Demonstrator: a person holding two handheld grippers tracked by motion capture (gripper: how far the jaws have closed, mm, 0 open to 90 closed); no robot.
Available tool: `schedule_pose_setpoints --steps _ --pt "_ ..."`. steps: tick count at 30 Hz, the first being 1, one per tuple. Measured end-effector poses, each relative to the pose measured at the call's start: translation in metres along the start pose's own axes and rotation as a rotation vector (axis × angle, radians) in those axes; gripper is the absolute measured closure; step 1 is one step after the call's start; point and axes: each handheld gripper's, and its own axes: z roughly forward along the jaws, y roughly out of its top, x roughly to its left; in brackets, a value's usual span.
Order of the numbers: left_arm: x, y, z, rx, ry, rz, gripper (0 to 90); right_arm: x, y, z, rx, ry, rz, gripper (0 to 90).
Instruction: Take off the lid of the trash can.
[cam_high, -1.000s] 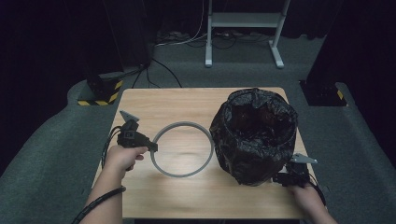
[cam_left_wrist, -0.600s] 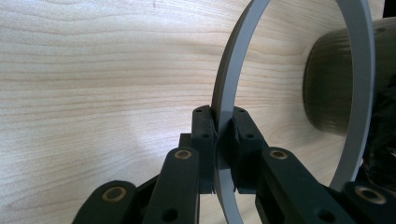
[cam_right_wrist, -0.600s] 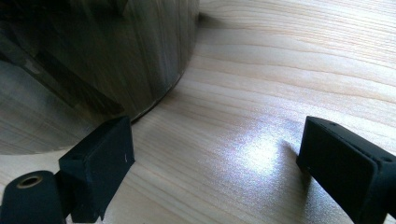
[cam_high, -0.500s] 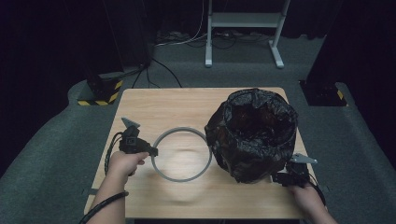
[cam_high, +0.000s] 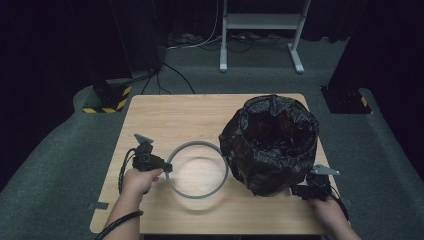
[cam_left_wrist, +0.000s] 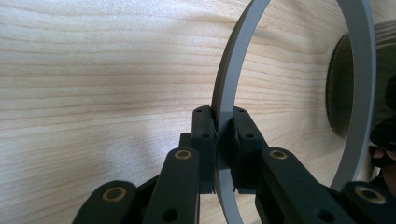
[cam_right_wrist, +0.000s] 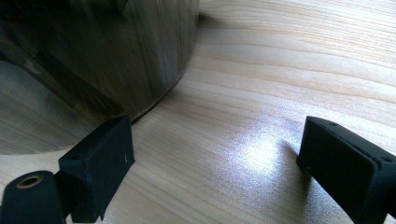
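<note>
The thin grey plastic ring (cam_high: 196, 169) sits a little differently than it did a moment ago. It has slid a bit nearer to the person and now looks tipped, with a blurry spot under its near edge. The left gripper (cam_high: 167, 167) has its two black jaws shut tight on the ring's left side, and in the left gripper view the grey ring (cam_left_wrist: 223, 116) runs straight up between the jaws. I think this means the ring is being lifted off the light wooden table (cam_high: 165, 117), and it may be meant to go over the round bin lined with a shiny black plastic bag (cam_high: 271, 142) that stands just beside it on the right.

The right gripper (cam_high: 294, 191) rests low by the bottom of the bin. Its jaws stand wide apart and hold nothing, with only bare table between them. In the right gripper view the bin's wall (cam_right_wrist: 116, 51) is close and dark.

Some things are hard to tell. The blur hides if the ring's near edge touches the table. The bag hides the bin's rim, so I cannot tell how the ring would fit. The room around the table is too dark to see
</note>
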Motion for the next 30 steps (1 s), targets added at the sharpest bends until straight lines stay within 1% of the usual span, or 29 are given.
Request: schedule_pose_setpoints --steps 1,3,4,5,9,12,15,18,20,21,23,24,26,30 --pt "0.0 0.0 0.003 0.002 0.008 0.01 82.2 0.0 0.0 0.0 0.0 0.0 0.0 10.1" --pt "0.0 -0.001 0.005 0.002 0.006 0.007 82.2 0.0 0.0 0.0 0.0 0.0 0.0 10.1" --pt "0.0 -0.001 0.008 0.005 0.01 0.014 82.2 0.0 0.0 0.0 0.0 0.0 0.0 10.1" --pt "0.0 -0.001 0.012 -0.004 0.014 0.008 82.2 0.0 0.0 0.0 0.0 0.0 0.0 10.1" --pt "0.0 -0.001 0.018 -0.004 0.015 0.002 82.1 0.0 0.0 0.0 0.0 0.0 0.0 10.1" --pt "-0.003 0.0 0.026 -0.015 0.029 0.002 82.2 0.0 0.0 0.0 0.0 0.0 0.0 10.1" --pt "-0.004 0.001 0.032 -0.022 0.036 0.014 82.1 0.0 0.0 0.0 0.0 0.0 0.001 10.1" --pt "-0.006 0.002 0.035 -0.029 0.033 0.005 82.1 0.0 0.0 0.0 0.0 0.0 0.0 10.1" --pt "-0.007 0.003 0.039 -0.033 0.046 0.016 82.1 0.0 0.0 0.0 0.0 0.0 0.0 10.2" --pt "-0.009 0.003 0.041 -0.035 0.044 0.008 82.1 0.0 0.0 0.0 0.0 0.0 0.001 10.1" --pt "-0.008 0.004 0.043 -0.032 0.055 0.021 81.9 0.0 0.0 0.0 0.0 0.0 0.0 10.1" --pt "-0.009 0.004 0.044 -0.031 0.054 0.02 81.9 0.0 0.0 0.0 0.0 0.0 0.001 10.2" --pt "-0.009 0.004 0.046 -0.048 0.052 0.011 82.0 0.0 0.0 0.0 0.0 0.0 0.0 10.2" --pt "-0.009 0.004 0.049 -0.057 0.055 0.011 82.1 0.0 0.0 0.0 0.001 0.0 0.001 10.2"
